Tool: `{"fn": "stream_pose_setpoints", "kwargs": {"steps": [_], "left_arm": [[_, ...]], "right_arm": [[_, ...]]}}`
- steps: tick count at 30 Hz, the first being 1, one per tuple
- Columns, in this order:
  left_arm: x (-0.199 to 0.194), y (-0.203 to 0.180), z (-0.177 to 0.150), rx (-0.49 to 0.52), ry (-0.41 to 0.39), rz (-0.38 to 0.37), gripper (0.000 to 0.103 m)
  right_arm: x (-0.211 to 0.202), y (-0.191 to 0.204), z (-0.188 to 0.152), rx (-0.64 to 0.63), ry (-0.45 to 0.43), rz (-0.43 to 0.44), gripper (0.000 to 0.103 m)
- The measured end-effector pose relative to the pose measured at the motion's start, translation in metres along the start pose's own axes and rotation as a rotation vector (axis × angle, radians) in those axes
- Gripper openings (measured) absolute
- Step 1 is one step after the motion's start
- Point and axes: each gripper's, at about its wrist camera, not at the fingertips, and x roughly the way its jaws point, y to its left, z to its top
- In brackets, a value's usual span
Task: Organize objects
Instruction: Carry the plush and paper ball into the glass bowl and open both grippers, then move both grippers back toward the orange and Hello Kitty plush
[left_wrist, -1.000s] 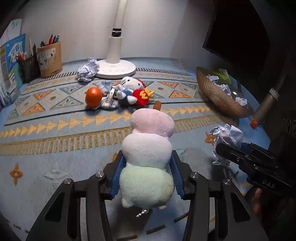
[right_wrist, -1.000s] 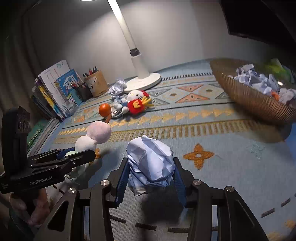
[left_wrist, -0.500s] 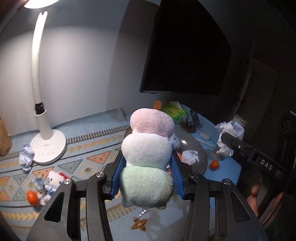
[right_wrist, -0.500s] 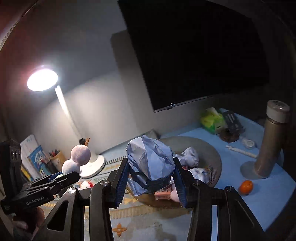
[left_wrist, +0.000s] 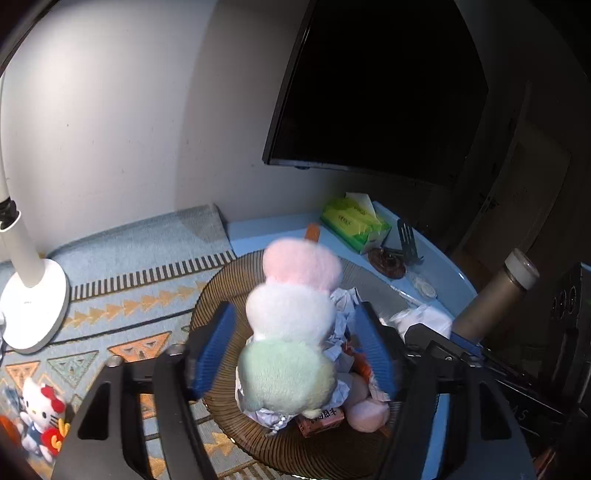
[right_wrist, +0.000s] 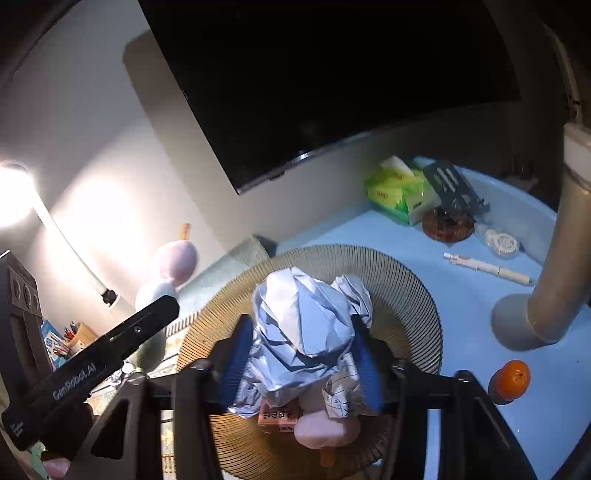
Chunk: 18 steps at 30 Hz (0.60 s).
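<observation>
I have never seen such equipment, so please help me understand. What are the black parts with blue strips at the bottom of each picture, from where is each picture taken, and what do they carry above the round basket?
There is no robot here. A person holds two hand grippers, each with two black fingers lined with blue pads, and a wide-angle camera on each looks forward along the fingers. One picture comes from the left gripper, the other from the right gripper.

Both are above a woven basket on a blue table. The left one has a plush toy of three balls, pink, white and green, between its fingers. The right one has a crumpled paper ball. Both sets of jaws are opening, and the pads look clear of the items, so they are probably being dropped into the basket.

Nearby are a tissue box, a pen, an orange and a lamp base.
</observation>
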Motion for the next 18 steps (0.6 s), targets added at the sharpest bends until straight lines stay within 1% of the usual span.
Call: {"fn": "stream_pose_setpoints", "kwargs": {"steps": [3, 5, 7, 9, 11, 14, 17, 18], "left_arm": [[-0.010, 0.006, -0.009, 0.001, 0.005, 0.005, 0.075], [-0.029, 0.014, -0.014, 0.009, -0.003, 0.006, 0.075], [-0.054, 0.024, -0.017, 0.015, -0.029, 0.009, 0.075], [-0.084, 0.035, -0.020, 0.018, -0.057, 0.029, 0.075], [-0.121, 0.051, -0.022, 0.019, -0.091, 0.053, 0.075], [-0.174, 0.072, -0.025, 0.031, -0.129, 0.137, 0.076], [-0.223, 0.100, -0.041, 0.025, -0.155, 0.174, 0.102], [-0.237, 0.110, -0.049, 0.009, -0.175, 0.198, 0.102]], "right_arm": [[-0.004, -0.004, -0.005, 0.014, -0.002, 0.006, 0.068], [-0.011, -0.003, -0.009, 0.012, -0.010, 0.018, 0.068], [-0.020, 0.005, -0.014, -0.004, -0.017, 0.035, 0.068], [-0.028, 0.020, -0.019, -0.032, -0.024, 0.054, 0.068], [-0.037, 0.043, -0.028, -0.068, -0.028, 0.089, 0.068], [-0.046, 0.082, -0.043, -0.125, -0.005, 0.176, 0.068], [-0.047, 0.120, -0.062, -0.176, 0.038, 0.256, 0.069], [-0.043, 0.132, -0.072, -0.199, 0.057, 0.271, 0.069]]}}
